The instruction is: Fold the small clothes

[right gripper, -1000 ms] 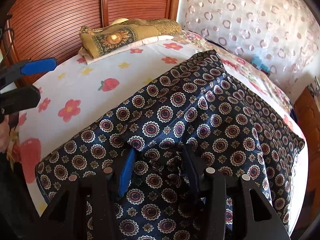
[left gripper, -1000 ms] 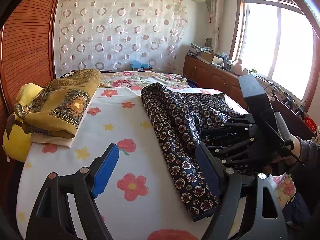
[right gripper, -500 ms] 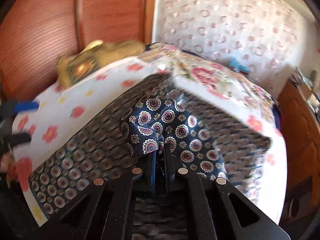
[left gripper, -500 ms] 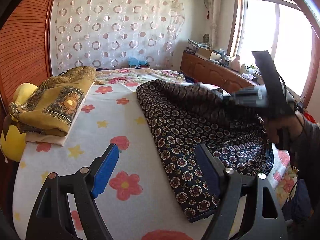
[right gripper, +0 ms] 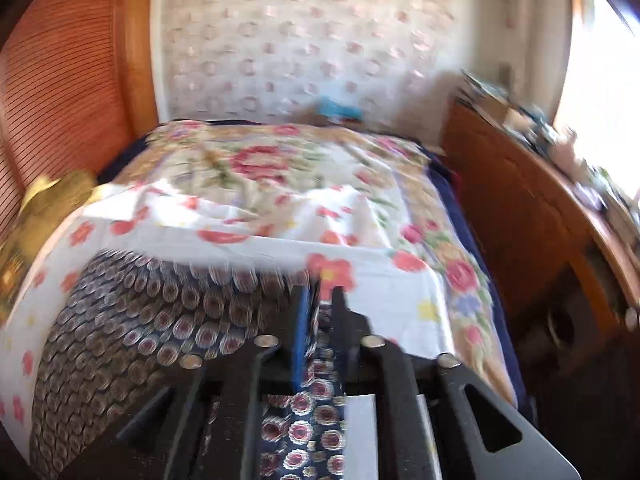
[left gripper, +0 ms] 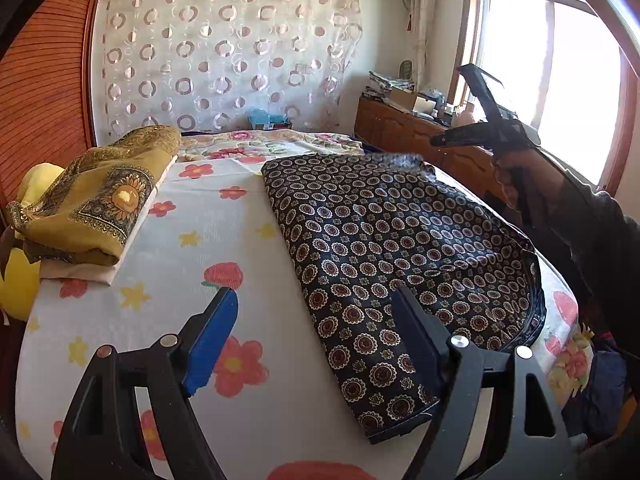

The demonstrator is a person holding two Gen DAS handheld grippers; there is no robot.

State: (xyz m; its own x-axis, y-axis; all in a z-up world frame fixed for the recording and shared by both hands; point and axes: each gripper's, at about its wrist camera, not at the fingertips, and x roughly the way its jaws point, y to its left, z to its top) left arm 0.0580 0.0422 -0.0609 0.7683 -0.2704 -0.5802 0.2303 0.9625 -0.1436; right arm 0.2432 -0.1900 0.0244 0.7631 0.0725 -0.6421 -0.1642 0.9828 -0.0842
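The left gripper hangs with its fingers wide apart and nothing between them, and the near corner of the dark blue patterned cloth lies on the flowery bed sheet just under its right finger. The right gripper is starting to open, with a fold of that cloth between its fingers. A yellow folded cloth sits far off to the left.
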